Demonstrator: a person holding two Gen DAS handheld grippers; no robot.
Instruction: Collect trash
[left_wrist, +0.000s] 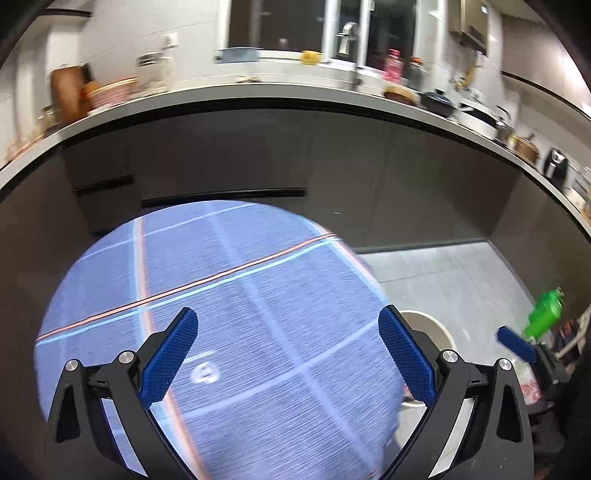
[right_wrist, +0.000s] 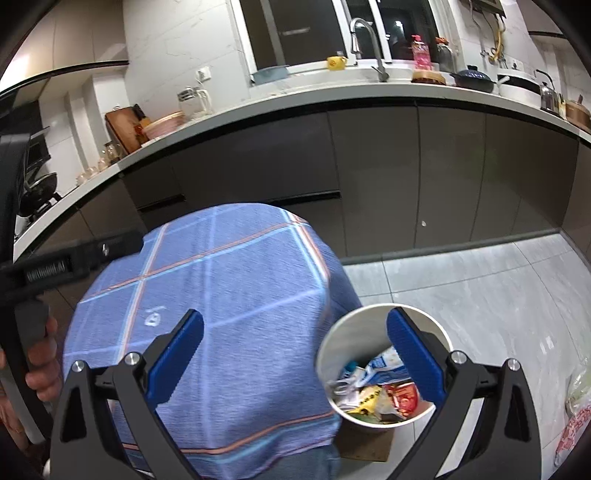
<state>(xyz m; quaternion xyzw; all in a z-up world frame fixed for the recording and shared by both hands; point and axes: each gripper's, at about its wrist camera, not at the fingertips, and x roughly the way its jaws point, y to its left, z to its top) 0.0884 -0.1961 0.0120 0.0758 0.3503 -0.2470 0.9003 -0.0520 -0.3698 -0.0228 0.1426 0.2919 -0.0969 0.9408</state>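
A white round trash bin (right_wrist: 328, 350) stands on the floor beside a small table under a blue checked cloth (right_wrist: 229, 295). It holds several crumpled wrappers (right_wrist: 380, 387). My right gripper (right_wrist: 295, 354) is open and empty, above the table edge and the bin. My left gripper (left_wrist: 288, 354) is open and empty above the cloth (left_wrist: 240, 314). The bin's rim (left_wrist: 436, 325) peeks out behind its right finger. In the left wrist view the other gripper's blue finger (left_wrist: 517, 345) appears at the far right next to a blurred green object (left_wrist: 545, 312); whether it is held I cannot tell.
A long white kitchen counter (right_wrist: 332, 96) with dark cabinets below runs along the back, with a faucet (right_wrist: 364, 40), pots and jars on it. Grey tiled floor (right_wrist: 480, 295) lies to the right. A plastic bag (right_wrist: 576, 406) lies at the far right edge.
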